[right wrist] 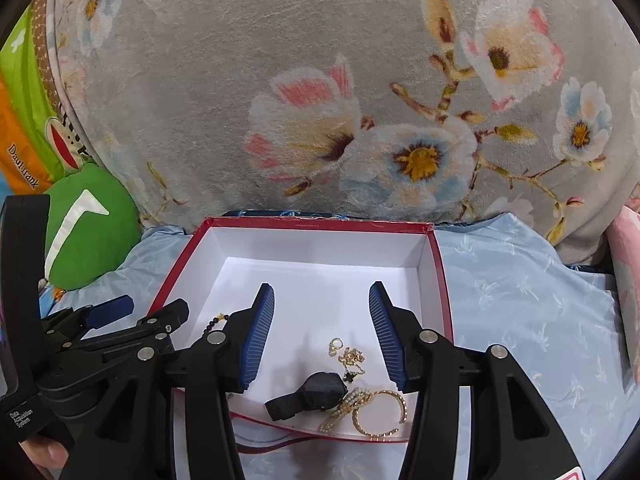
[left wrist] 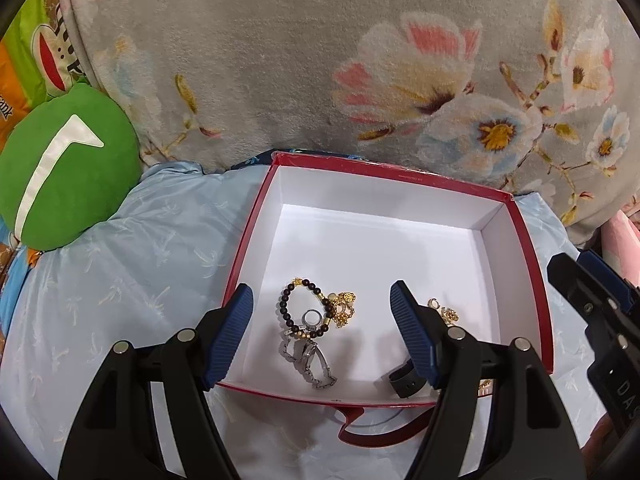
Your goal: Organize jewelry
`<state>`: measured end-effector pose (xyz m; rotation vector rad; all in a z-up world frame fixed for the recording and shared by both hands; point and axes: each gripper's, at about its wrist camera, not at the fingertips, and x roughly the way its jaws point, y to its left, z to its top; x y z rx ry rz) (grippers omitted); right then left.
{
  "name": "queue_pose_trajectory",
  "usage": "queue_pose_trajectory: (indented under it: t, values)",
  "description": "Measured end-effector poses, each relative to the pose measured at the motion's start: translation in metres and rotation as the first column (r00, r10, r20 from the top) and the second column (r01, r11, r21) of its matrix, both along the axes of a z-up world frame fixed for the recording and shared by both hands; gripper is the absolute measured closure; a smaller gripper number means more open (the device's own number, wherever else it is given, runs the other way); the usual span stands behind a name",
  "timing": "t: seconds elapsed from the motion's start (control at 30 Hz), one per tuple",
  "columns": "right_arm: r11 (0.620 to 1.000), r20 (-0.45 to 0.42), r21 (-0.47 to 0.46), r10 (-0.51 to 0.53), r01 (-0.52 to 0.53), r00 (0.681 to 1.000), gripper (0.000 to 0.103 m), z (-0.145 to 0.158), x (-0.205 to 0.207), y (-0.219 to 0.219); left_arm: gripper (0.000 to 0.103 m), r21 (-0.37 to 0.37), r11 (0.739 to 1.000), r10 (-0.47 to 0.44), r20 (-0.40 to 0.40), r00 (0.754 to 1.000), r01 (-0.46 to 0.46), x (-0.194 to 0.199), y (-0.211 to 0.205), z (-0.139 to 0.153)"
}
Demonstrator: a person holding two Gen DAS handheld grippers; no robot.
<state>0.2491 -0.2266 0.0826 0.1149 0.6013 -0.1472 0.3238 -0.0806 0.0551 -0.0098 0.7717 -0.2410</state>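
Jewelry gathered in a red-rimmed box (left wrist: 536,280) with a white inside, set on a pale blue bedsheet (left wrist: 132,248).

Left tool (left wrist: 322,338) spread wide over the near part of the box, nothing between its blue pads (left wrist: 228,336). Between and just beyond those pads: a dark beaded bracelet (left wrist: 298,300) with gold beads, touching a small heap of gold chain (left wrist: 345,308). Nearer, under the bracelet: a silver link watch (left wrist: 316,364). Behind the right pad, partly hidden: more gold pieces and a black strap.

Right tool (right wrist: 322,338) also spread, empty. Just below the gap between its pads (right wrist: 386,336): a black watch (right wrist: 318,392) lying flat by the near wall. Beyond the watch: a thin gold chain (right wrist: 352,356) with a small ring. Beside the watch, toward the right pad: a pearl strand (right wrist: 348,404) touching a gold bangle (right wrist: 384,412).

Far half of the box floor bare. Beyond the box, a grey floral blanket (right wrist: 304,80); off to the left of both tools, a green cushion (left wrist: 64,160).
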Motion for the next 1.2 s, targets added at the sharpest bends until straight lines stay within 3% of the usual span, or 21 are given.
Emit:
queue_pose_trajectory:
  t: [0.17,0.4,0.6,0.67,0.9,1.2]
  values:
    - [1.000,-0.004,0.004,-0.006,0.006,1.000,0.048,-0.001,-0.006,0.002,0.034,0.004,1.000,0.000,0.016,1.000,0.000,-0.006,0.001,0.007]
    - [1.000,-0.010,-0.004,-0.026,0.026,1.000,0.028,-0.002,-0.022,0.009,0.034,0.010,1.000,-0.003,0.048,0.999,0.003,-0.027,0.003,0.019]
    - [0.999,-0.021,0.011,-0.048,0.048,0.999,0.018,-0.008,-0.055,0.015,0.029,0.044,0.999,0.008,0.083,0.996,-0.012,-0.061,0.009,0.024]
    - [0.998,-0.024,0.014,-0.053,0.053,0.998,0.017,-0.011,-0.067,0.017,0.025,0.061,0.998,0.012,0.087,0.996,-0.018,-0.074,0.012,0.022]
    - [0.998,-0.051,-0.018,-0.065,0.064,0.997,0.017,-0.026,-0.119,0.032,0.024,0.108,0.994,0.025,0.080,0.996,-0.033,-0.129,0.024,0.005]
    - [0.999,-0.100,0.005,-0.048,0.049,0.994,0.016,-0.050,-0.169,0.048,0.017,0.107,0.990,0.086,0.029,0.996,-0.089,-0.178,0.052,-0.016]
